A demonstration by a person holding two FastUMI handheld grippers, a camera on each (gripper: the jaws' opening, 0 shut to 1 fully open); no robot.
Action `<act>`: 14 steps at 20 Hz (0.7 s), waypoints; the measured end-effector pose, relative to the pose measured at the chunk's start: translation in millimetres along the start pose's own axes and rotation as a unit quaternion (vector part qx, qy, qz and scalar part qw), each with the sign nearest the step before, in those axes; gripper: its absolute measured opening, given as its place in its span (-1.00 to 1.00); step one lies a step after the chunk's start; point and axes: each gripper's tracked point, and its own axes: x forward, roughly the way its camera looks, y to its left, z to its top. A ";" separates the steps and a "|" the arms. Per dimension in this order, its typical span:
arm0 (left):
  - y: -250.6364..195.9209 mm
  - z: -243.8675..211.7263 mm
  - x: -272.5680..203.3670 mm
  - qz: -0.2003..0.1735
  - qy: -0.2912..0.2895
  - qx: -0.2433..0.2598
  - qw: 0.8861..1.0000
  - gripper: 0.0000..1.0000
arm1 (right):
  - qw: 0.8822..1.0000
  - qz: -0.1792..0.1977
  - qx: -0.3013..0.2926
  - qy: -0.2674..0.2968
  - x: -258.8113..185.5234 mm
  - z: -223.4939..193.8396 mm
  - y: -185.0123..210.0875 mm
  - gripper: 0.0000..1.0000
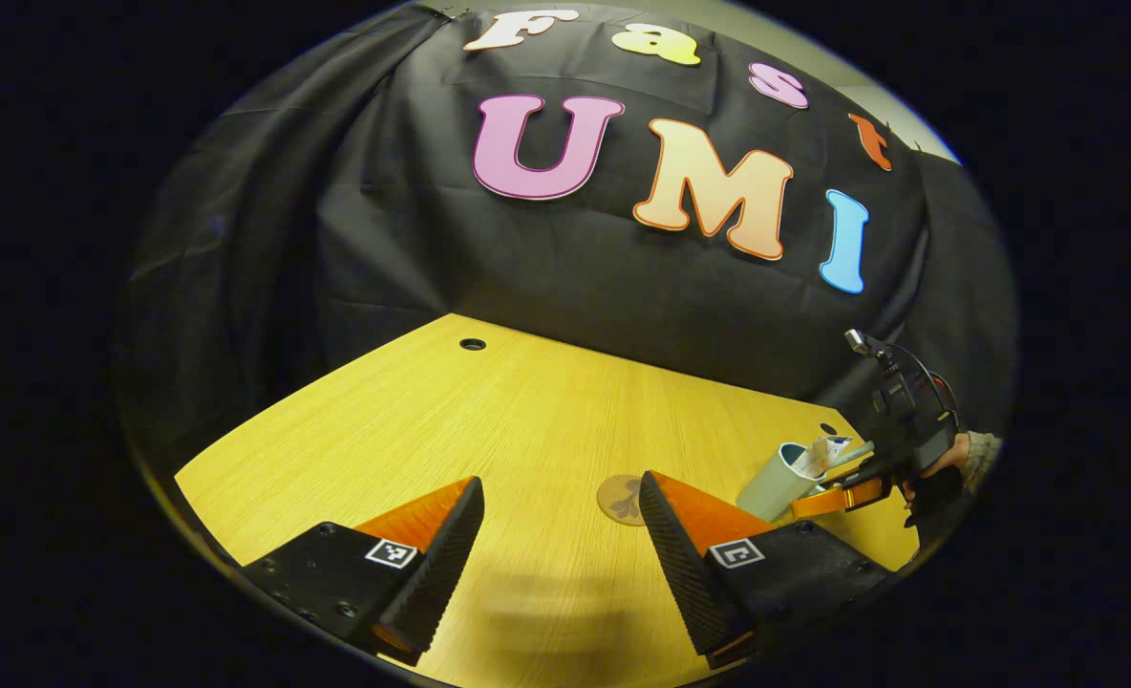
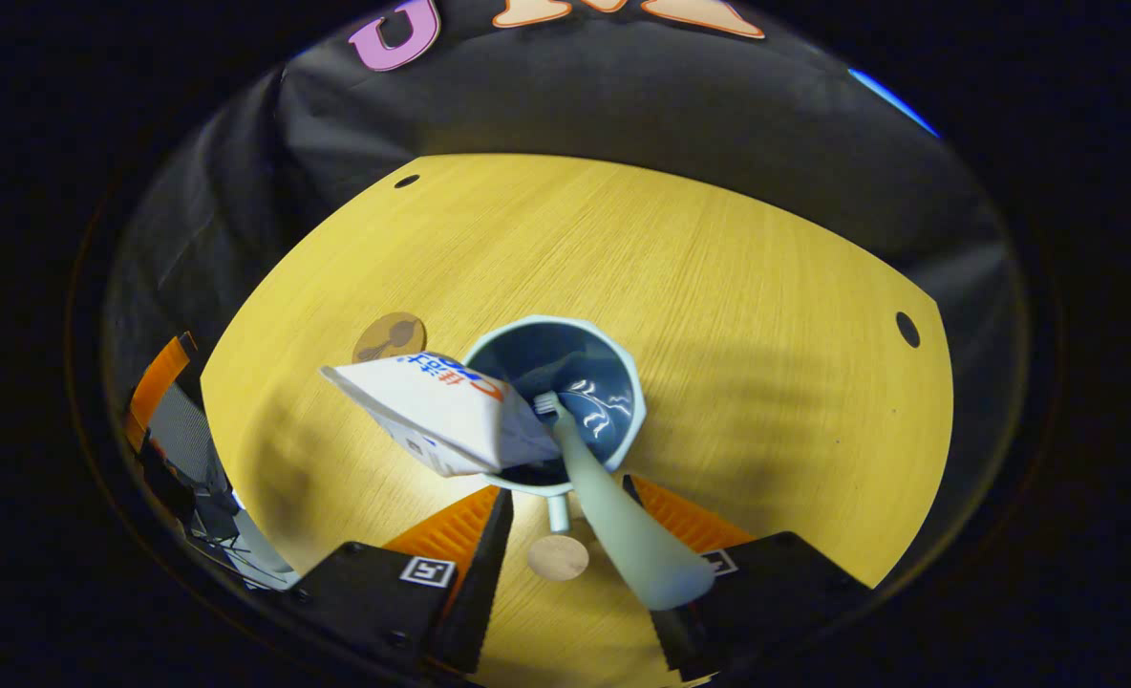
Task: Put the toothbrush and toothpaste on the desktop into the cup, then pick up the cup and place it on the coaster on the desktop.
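cup (image 2: 565,401) sits right in front of us in the right gripper view, pale blue-grey with a darker inside, standing on the yellow wooden desktop (image 2: 737,287). toothpaste (image 2: 441,411) is already in it, its flat white tail sticking way out over the rim toward the left. toothbrush (image 2: 613,516) is in there too, bristle end down inside and the pale handle leaning out toward the camera, covering part of the fingers. right gripper (image 2: 561,535) has its fingers either side of the cup's little handle, jaws still apart with bare wood between them, and we honestly can't tell if either finger touches the cup since the brush handle blocks that spot.

coaster (image 2: 390,336) is the small round brown disc just beyond the toothpaste tail, apart from the cup. another small round brownish spot (image 2: 558,557) lies on the wood between the fingers, not sure what that is. two dark holes (image 2: 907,329) sit in the desktop near its far edge.

over in the left gripper view, our left gripper (image 1: 561,535) hangs above bare desktop (image 1: 527,411) with jaws spread wide, gripping nothing. the coaster (image 1: 621,499) peeks out just past its right finger. further right the cup (image 1: 778,483) looks tilted with the other gripper (image 1: 838,499) at it and a hand (image 1: 952,459) behind.
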 end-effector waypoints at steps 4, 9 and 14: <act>-4.1 -3.6 -1.1 -0.003 0.001 -0.004 1.000 0.89 | 1.000 -0.006 0.001 0.029 5.1 -6.5 -0.6 -0.05; -10.7 -1.4 -1.8 -0.011 -0.004 -0.005 1.000 0.89 | 0.999 -0.022 -0.015 0.029 6.7 -6.0 -3.3 -0.47; -10.6 -8.8 -4.2 -0.024 0.006 -0.013 1.000 0.89 | 0.998 -0.041 -0.032 0.020 2.1 -1.8 -1.5 -0.55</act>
